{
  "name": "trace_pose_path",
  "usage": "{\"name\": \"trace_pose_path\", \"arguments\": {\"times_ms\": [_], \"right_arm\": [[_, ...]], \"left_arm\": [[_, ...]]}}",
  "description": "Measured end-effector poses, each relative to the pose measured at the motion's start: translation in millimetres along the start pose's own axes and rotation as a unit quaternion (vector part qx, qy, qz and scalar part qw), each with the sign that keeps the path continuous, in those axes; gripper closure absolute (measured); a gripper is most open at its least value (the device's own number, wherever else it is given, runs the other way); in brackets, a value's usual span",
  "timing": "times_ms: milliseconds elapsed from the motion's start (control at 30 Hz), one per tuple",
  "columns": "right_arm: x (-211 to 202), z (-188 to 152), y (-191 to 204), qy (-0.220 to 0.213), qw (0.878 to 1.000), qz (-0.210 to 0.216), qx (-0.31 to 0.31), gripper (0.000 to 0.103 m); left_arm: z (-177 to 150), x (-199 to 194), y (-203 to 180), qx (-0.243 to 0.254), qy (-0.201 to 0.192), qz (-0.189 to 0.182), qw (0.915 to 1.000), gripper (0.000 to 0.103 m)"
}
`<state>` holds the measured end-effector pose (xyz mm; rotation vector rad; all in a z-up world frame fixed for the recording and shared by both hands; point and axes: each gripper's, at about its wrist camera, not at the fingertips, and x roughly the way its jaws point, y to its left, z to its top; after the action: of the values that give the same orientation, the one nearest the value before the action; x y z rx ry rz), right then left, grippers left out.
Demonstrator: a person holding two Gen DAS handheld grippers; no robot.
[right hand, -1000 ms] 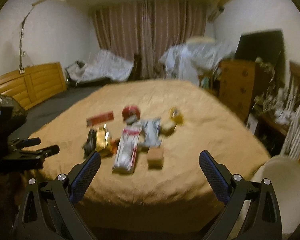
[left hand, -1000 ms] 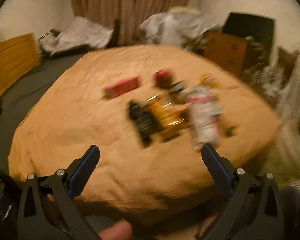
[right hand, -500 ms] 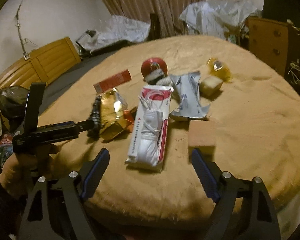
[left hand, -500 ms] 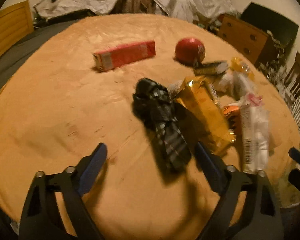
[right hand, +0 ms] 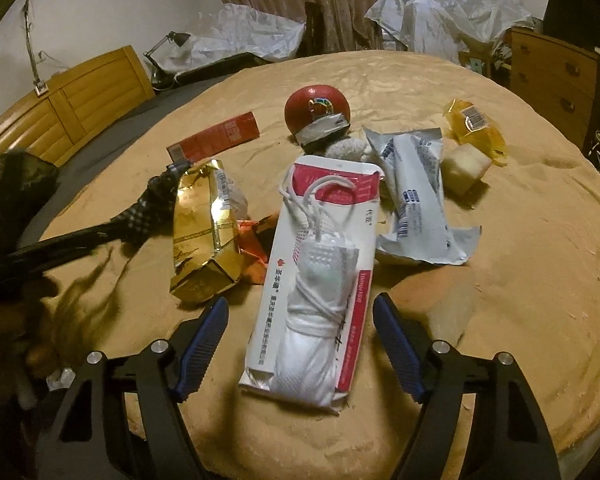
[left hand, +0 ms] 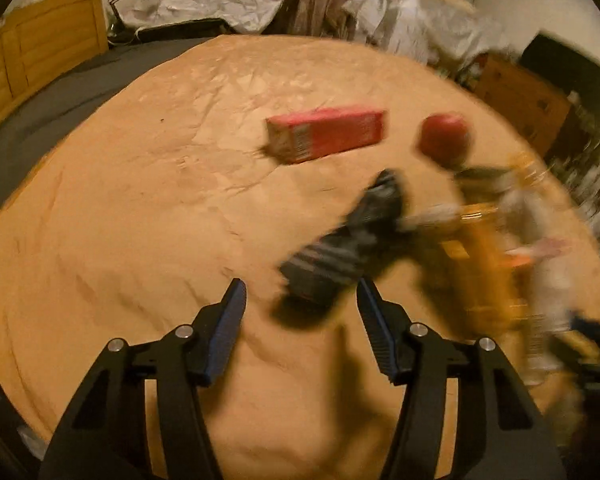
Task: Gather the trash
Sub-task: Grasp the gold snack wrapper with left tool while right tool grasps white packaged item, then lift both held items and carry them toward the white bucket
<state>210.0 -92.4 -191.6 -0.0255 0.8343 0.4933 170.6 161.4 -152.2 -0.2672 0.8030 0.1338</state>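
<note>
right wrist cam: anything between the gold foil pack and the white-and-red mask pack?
Yes. In the right wrist view a crumpled orange wrapper lies between the gold foil pack and the white-and-red mask pack, partly tucked under both. Otherwise only tan blanket.

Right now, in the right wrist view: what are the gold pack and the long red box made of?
Crumpled gold pack: looks like metallised foil or foil-laminated paper; shiny, with sharp creases and bright glints. Long red rectangular box: probably printed cardboard; flat faces, crisp edges, a matte to satin look. Neither can be confirmed by sight alone.
</note>
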Motion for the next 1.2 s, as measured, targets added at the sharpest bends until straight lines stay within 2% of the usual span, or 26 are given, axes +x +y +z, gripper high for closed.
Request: {"name": "trace_pose_path", "arguments": {"times_ms": [100, 167, 267, 333, 667, 733, 800, 900, 1033, 1133, 1200], "right_arm": [[4, 4, 3, 0.003, 1.0, -0.005, -0.003, 0.029], [7, 7, 3, 0.004, 1.0, -0.015, -0.007, 0.046], [9, 7, -2, 0.005, 1.0, -0.011, -0.005, 0.047], [7, 6, -4, 0.007, 1.0, -0.008, -0.008, 0.049], [-5, -7, -28, 0.009, 1.0, -0.015, 0.015, 0.05], [-4, -7, -26, 0.01, 1.0, -0.017, 0.01, 0.05], [-2, -5, -23, 0.012, 1.0, -0.017, 0.004, 0.05], [-3, -5, -23, 0.004, 1.0, -0.014, 0.01, 0.051], [-16, -6, -23, -0.023, 1.0, -0.011, 0.014, 0.052], [-31, -4, -19, -0.052, 0.998, -0.013, 0.013, 0.052], [-44, -2, -13, -0.074, 0.997, -0.019, 0.007, 0.052]], "left_arm": [[-6, -16, -35, 0.018, -0.005, -0.06, 0.998, 0.028], [-6, -10, -51, 0.012, 0.013, -0.097, 0.9951, 0.026], [-1, 14, -65, 0.011, 0.034, -0.083, 0.9959, 0.026], [-1, 25, -68, 0.004, 0.052, -0.086, 0.995, 0.026], [0, 44, -90, 0.042, 0.049, -0.055, 0.9964, 0.023], [0, 46, -93, 0.046, 0.051, -0.062, 0.9957, 0.035], [-1, 44, -89, 0.036, 0.052, -0.086, 0.9943, 0.056], [-4, 33, -86, 0.036, 0.037, -0.1, 0.9936, 0.062], [-6, 17, -75, 0.025, 0.023, -0.113, 0.993, 0.064], [-5, 1, -68, 0.02, 0.002, -0.103, 0.9945, 0.064], [-3, -18, -69, 0.028, -0.027, -0.087, 0.9954, 0.064]]}}
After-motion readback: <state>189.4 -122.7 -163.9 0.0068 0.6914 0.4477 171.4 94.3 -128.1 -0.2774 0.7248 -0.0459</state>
